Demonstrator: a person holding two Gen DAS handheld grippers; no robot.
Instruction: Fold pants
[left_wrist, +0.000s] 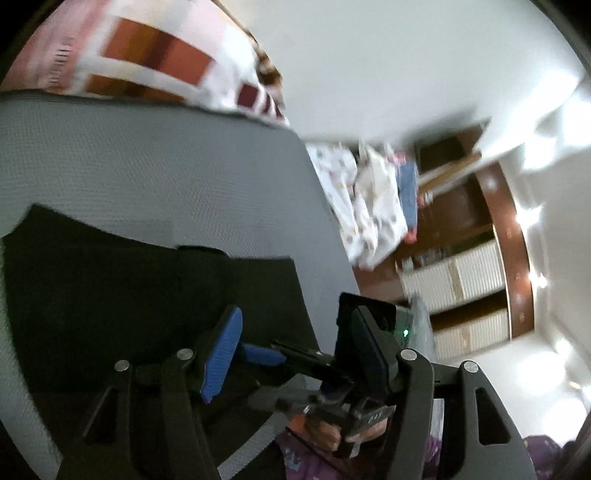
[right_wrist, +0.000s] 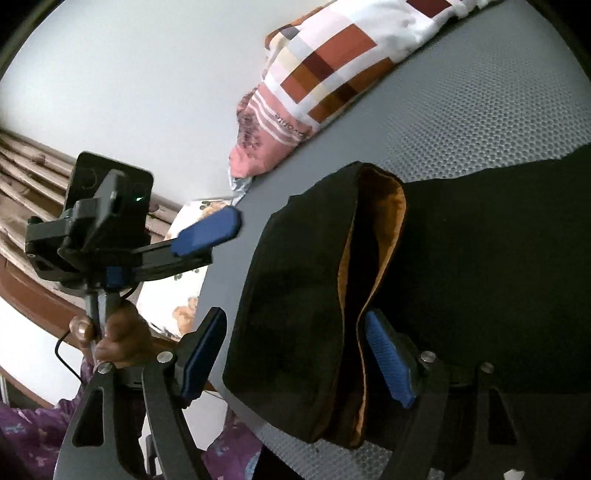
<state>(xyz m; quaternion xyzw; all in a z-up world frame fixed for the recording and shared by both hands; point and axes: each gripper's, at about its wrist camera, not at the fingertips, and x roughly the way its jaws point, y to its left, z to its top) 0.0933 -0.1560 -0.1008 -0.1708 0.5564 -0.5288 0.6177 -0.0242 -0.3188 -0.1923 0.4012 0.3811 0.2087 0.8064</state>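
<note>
The black pants lie on a grey mesh surface. In the right wrist view the waist end stands open and shows an orange lining. My right gripper is open, with the waist end between its blue pads. I cannot tell if the pads touch the cloth. In the left wrist view the pants lie at lower left. My left gripper is open and empty, above the edge of the pants. The right gripper also shows in the left wrist view, and the left gripper in the right wrist view.
A patchwork pillow in red, white and pink lies at the far edge of the grey surface. A printed white cloth hangs beyond its edge. A wooden cabinet with white doors stands behind. The holder's hand and purple clothing are below.
</note>
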